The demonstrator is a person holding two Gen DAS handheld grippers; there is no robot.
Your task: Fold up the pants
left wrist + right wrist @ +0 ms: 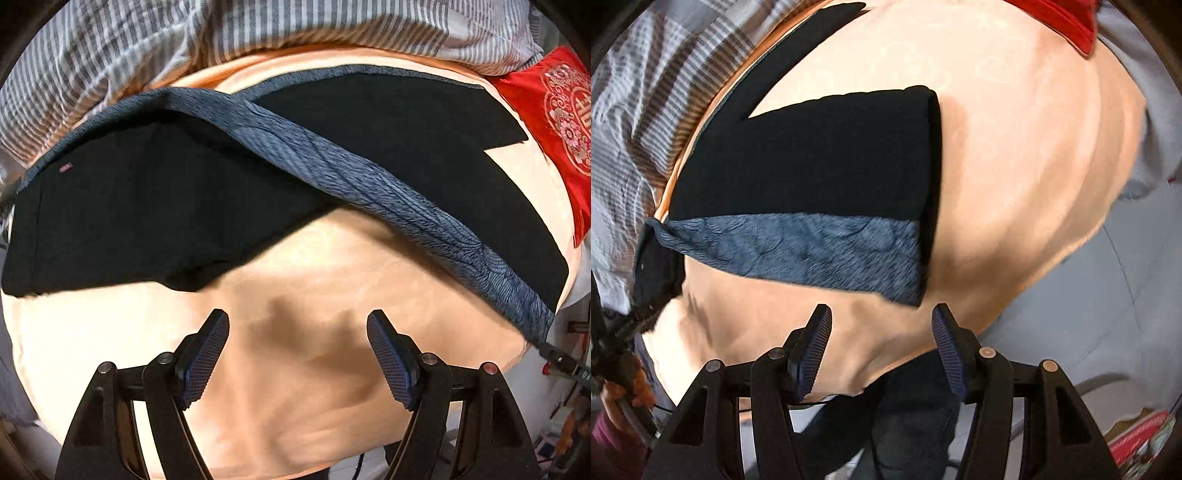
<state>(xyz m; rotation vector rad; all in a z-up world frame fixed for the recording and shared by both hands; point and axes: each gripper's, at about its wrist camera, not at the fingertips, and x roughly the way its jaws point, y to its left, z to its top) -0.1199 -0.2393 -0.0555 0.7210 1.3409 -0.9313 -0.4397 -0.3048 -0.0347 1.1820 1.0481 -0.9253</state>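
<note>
Pants (147,192) spread on bed (295,369), unfolded.
Both grippers (298,354) (882,350) open, empty; grab hem corners squarely, align legs before folding.

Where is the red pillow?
In the left wrist view, the red pillow lies at the right edge on the peach blanket, beside the pants' leg ends.

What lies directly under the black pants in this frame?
The black pants lie spread on a peach blanket, which shows all around them. A striped quilt sits beyond. Whatever is beneath the blanket, and the blanket under the pants, is covered.
</note>
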